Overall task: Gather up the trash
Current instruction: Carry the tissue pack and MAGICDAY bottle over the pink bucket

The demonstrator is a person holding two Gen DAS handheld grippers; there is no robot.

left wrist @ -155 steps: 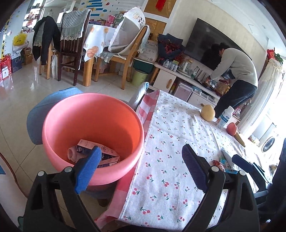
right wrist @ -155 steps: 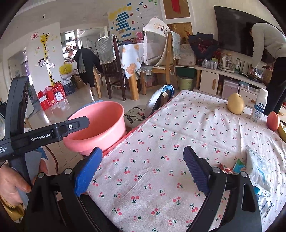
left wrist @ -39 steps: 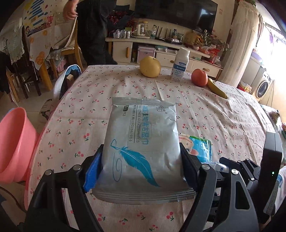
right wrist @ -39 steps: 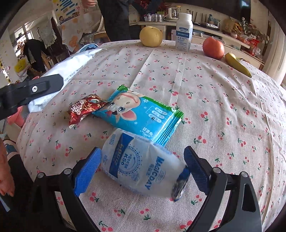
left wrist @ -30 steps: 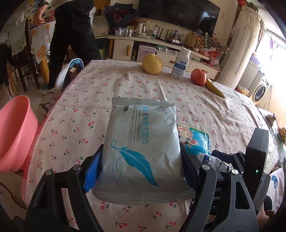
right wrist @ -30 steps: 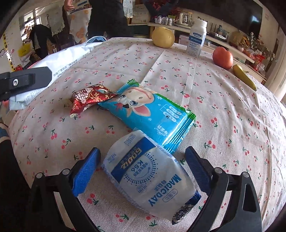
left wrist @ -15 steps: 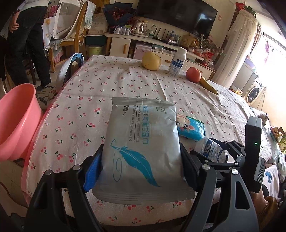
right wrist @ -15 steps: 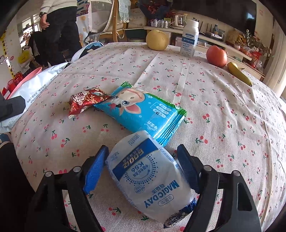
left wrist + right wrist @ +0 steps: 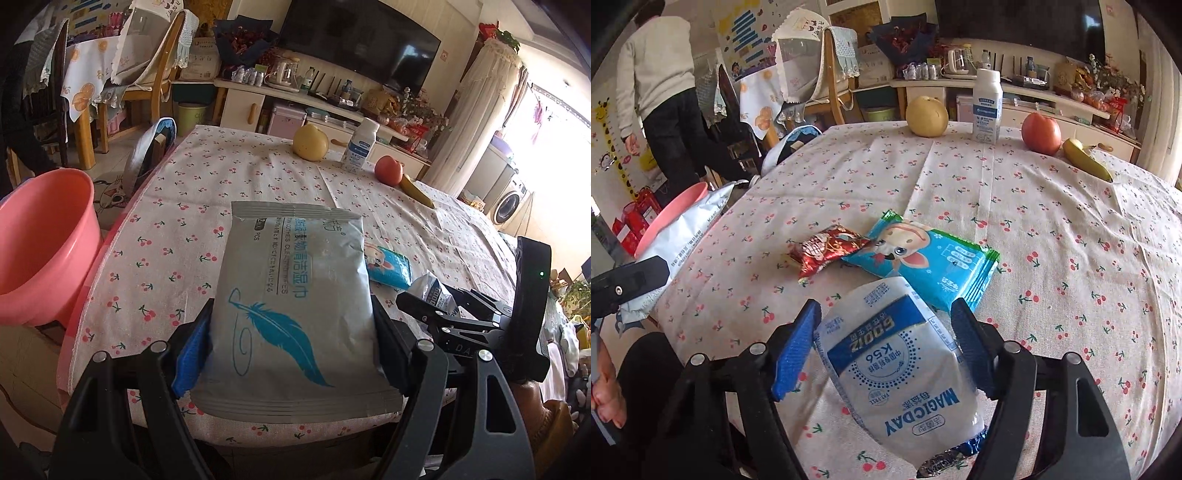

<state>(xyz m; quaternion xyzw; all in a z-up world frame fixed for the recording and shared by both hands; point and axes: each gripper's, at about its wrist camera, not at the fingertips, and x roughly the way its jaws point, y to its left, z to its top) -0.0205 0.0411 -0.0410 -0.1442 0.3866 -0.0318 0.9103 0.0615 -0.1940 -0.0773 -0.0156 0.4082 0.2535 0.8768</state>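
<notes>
- Cherry-print cloth covers the counter (image 9: pixel 1052 229); a pear (image 9: pixel 926 116), white bottle (image 9: pixel 987 110), tomato (image 9: pixel 1041 133) and banana (image 9: pixel 1086 158) stand along its far edge.
- Left hand-held gripper (image 9: pixel 291 345) is clamped on a grey wipes pack (image 9: pixel 295 310), held above the counter's near edge.
- Right hand-held gripper (image 9: pixel 886 345) has just been closing its jaws and grips a white pouch (image 9: pixel 901 365).
- Between the two lie a blue wipes packet (image 9: pixel 923 264) and a red wrapper (image 9: pixel 827 251), touching.
- Off the counter's left side sits the pink basin (image 9: pixel 40 243).

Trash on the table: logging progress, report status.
Left gripper shut on grey wipes pack. Right gripper has just closed on the white MAGICDAY pouch. Blue packet, red wrapper still on table. Pink basin unobstructed.
</notes>
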